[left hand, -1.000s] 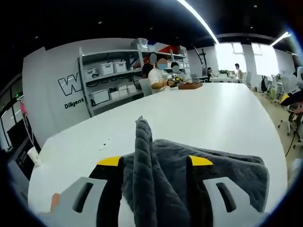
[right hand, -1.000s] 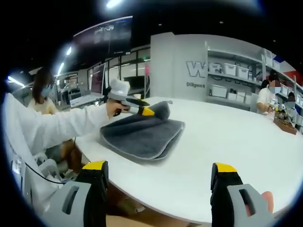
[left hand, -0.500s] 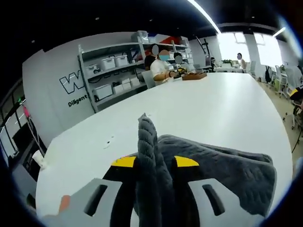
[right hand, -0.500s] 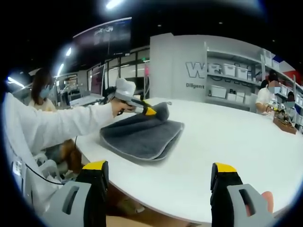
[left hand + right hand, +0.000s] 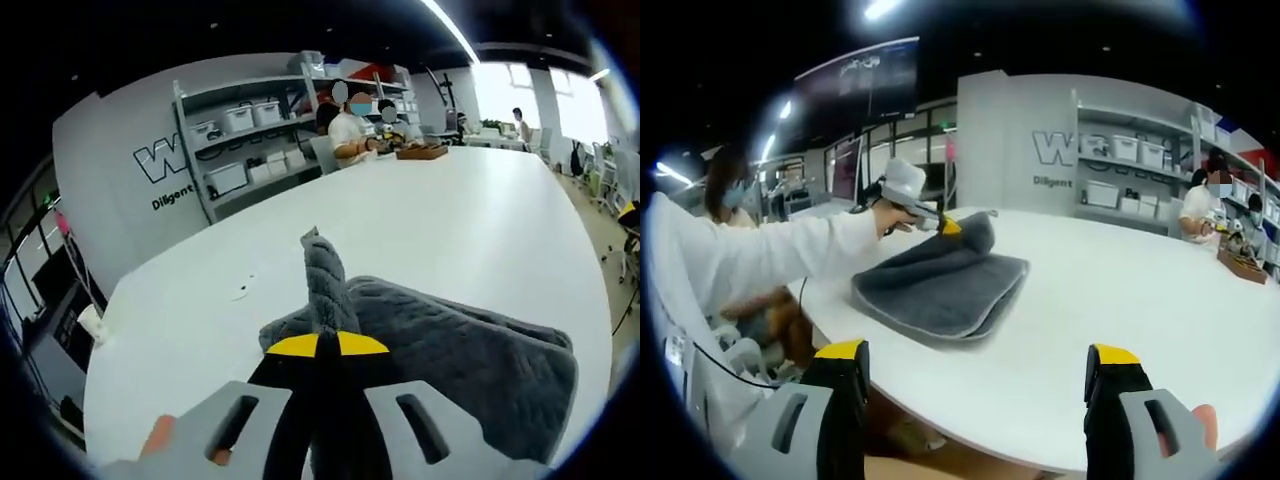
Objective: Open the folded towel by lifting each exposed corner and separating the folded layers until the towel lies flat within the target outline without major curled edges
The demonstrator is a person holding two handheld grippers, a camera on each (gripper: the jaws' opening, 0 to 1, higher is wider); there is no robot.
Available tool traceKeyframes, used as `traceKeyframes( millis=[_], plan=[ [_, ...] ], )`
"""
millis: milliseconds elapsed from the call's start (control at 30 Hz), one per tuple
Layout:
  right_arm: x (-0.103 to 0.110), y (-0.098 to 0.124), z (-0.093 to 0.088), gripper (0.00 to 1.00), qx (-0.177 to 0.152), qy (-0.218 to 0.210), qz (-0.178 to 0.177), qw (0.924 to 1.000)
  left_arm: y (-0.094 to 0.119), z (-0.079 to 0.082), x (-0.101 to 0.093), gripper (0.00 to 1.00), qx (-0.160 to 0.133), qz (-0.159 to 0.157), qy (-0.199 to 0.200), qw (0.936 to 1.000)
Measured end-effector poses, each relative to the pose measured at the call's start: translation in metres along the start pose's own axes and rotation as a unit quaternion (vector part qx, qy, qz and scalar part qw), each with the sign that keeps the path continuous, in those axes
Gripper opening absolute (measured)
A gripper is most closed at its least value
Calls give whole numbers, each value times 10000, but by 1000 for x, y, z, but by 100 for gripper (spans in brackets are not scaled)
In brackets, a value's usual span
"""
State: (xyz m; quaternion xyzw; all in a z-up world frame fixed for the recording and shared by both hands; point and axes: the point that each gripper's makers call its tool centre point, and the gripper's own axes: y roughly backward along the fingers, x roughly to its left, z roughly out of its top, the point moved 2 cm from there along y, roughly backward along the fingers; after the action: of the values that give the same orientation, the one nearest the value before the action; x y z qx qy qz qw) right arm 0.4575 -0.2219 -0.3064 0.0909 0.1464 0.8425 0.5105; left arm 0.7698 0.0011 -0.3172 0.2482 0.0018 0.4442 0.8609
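Note:
A folded dark grey towel [image 5: 940, 282] lies on the white table [image 5: 1110, 300] near its left end. In the left gripper view my left gripper [image 5: 327, 345] is shut on a corner of the towel [image 5: 455, 350], which stands up as a ridge between the yellow-tipped jaws. In the right gripper view that same gripper [image 5: 945, 226] sits at the towel's far corner, held by a white-sleeved arm [image 5: 770, 262]. My right gripper [image 5: 980, 365] stands open, well short of the towel, with nothing between its fingers.
Grey shelving [image 5: 250, 140] with white boxes stands against the back wall. People [image 5: 355, 120] sit at the table's far end beside a brown tray [image 5: 422, 152]. A person [image 5: 725, 195] sits behind the left arm. The table edge [image 5: 970, 430] runs close in front of my right gripper.
My left gripper's jaws have come together from wide apart onto the raised towel corner, and the corner has lifted slightly. My right gripper has stayed still.

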Motion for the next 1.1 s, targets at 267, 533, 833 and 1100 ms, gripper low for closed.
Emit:
traceKeyframes(
  millis=[267,533,833,1100],
  plan=[
    [-1,0,0,88,2,-11,-6,10000,20,-13,37,3,362,550,78,9978],
    [0,0,0,88,3,-5,18,10000,44,-48,96,3,1097,1364,-124,9845],
    [-2,-3,-4,88,74,-22,4,10000,56,-92,129,3,1601,1656,-111,9730],
    [-2,-6,-6,88,136,-27,10,9999,54,-117,138,3,1804,1689,14,9690]
  ],
)
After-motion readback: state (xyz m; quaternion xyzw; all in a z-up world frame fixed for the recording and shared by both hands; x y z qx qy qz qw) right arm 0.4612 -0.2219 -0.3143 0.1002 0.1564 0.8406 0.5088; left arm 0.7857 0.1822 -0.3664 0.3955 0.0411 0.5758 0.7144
